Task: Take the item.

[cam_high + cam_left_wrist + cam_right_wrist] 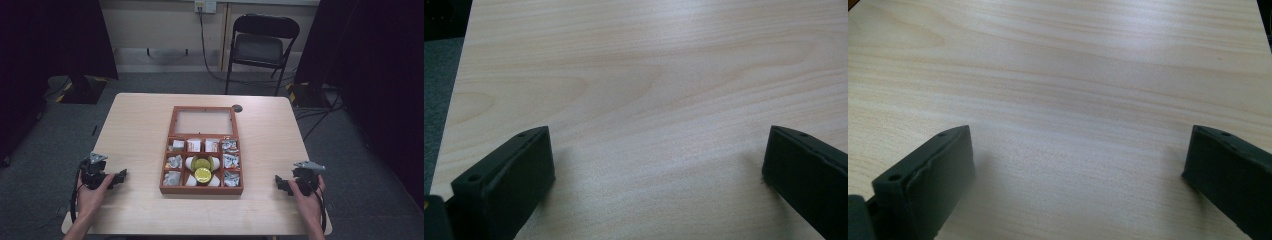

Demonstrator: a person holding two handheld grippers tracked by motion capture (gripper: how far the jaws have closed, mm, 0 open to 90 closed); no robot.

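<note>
Between the 2 grippers, mid-table, sits the wooden box (pixel 201 190); left gripper (pixel 121 176) and right gripper (pixel 278 182) flank it about equally, jaws apart, empty

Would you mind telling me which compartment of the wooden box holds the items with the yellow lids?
The large middle compartment of the wooden box, in its front half: white containers with yellow lids sit there, while the smaller cells around it hold wrapped packets.

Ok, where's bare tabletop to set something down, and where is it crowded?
Bare table left of the wooden box, out to the left gripper; likewise on its right, out to the right gripper. A narrower strip runs along the near edge. The box's compartments are crowded with packets and cups.
</note>
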